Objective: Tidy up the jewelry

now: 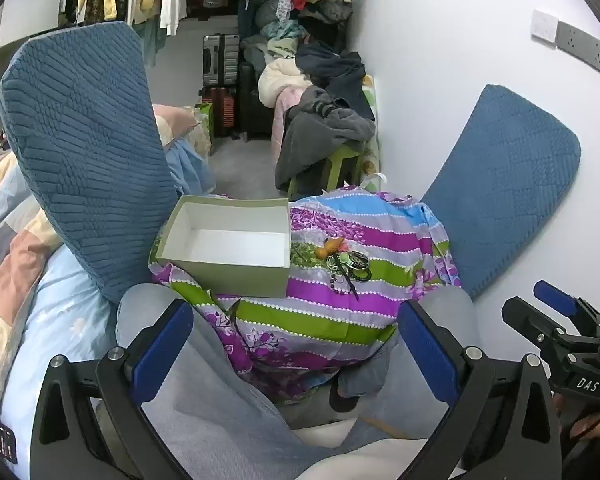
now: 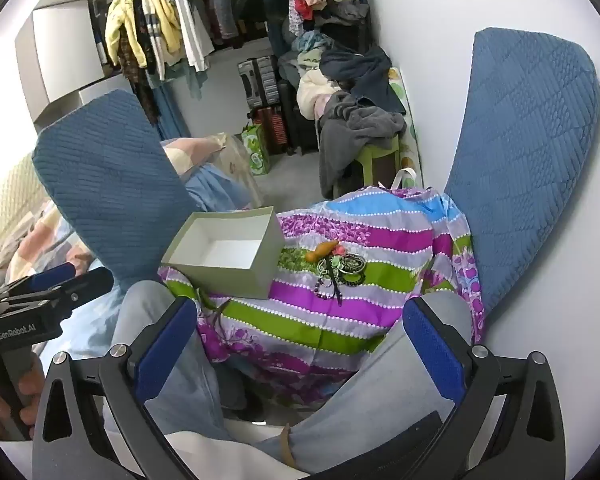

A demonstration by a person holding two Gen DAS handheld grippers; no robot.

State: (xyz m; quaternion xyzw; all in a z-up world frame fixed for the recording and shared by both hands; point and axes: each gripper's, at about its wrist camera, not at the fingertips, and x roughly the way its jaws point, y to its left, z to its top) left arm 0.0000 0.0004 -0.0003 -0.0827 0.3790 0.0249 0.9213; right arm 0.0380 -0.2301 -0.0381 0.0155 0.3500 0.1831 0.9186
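**Left wrist view: box empty, jewelry not yet sorted**

Left wrist view shows nothing put away so far. Open grey-green cardboard box with white inside [image 1: 226,240] sitting at the left edge of the striped purple, green and blue floral cloth [image 1: 340,320] spread over the lap, completely empty inside. Small tangled heap of jewelry [image 1: 346,264] lying on the cloth just beside the box's right wall: an orange piece, a dark round bangle-like item, a string of dark beads and a thin dark stick, too bunched to separate further. Same layout confirmed from the right wrist view, box [image 2: 224,250] bare and heap [image 2: 338,266] untouched.

Left gripper [image 1: 296,344] held low over the knees, jaws spread wide, nothing between them. Right gripper [image 2: 300,340] likewise spread wide and empty, well short of the heap.

Judged as the very start: every piece left to pick out of the tangle and lay in the box, likely one at a time.
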